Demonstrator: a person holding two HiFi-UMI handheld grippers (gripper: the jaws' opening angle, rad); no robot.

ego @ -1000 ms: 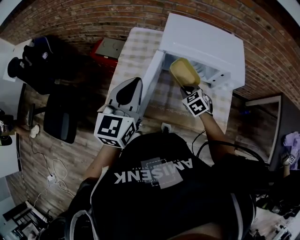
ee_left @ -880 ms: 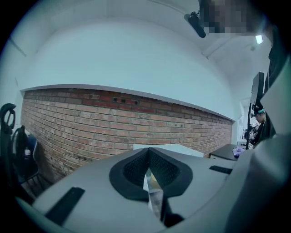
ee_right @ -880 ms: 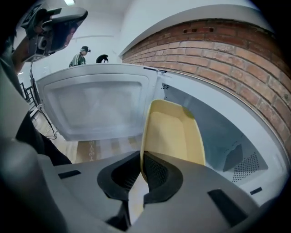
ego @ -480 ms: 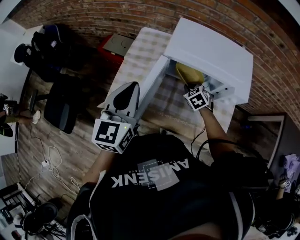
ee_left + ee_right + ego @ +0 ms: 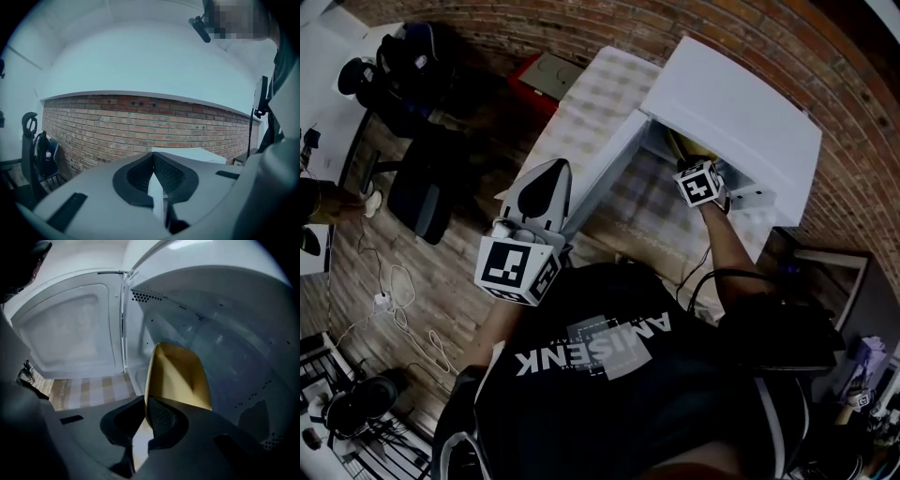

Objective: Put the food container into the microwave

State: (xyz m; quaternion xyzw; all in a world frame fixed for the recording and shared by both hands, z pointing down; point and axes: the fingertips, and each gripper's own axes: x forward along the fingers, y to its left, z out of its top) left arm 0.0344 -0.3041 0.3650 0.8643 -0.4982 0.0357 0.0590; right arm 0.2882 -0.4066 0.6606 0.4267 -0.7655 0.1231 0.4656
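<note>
Both grippers were busy: left gripper (image 5: 153, 164) clamped the door (image 5: 602, 173) open so right gripper (image 5: 146, 414), pinching the container (image 5: 180, 376) rim, could reach into the microwave (image 5: 741, 112).

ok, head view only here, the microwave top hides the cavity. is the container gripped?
Observer: Yes. The right gripper view shows the right gripper with its jaws shut on the rim of the yellow container.
Operator: Inside yet?
Observer: Its body sits between the walls of the microwave, tilted on edge. I can't tell whether it touches the floor.
Operator: Door?
Observer: The door stands open at that view's left, apart from the container.
</note>
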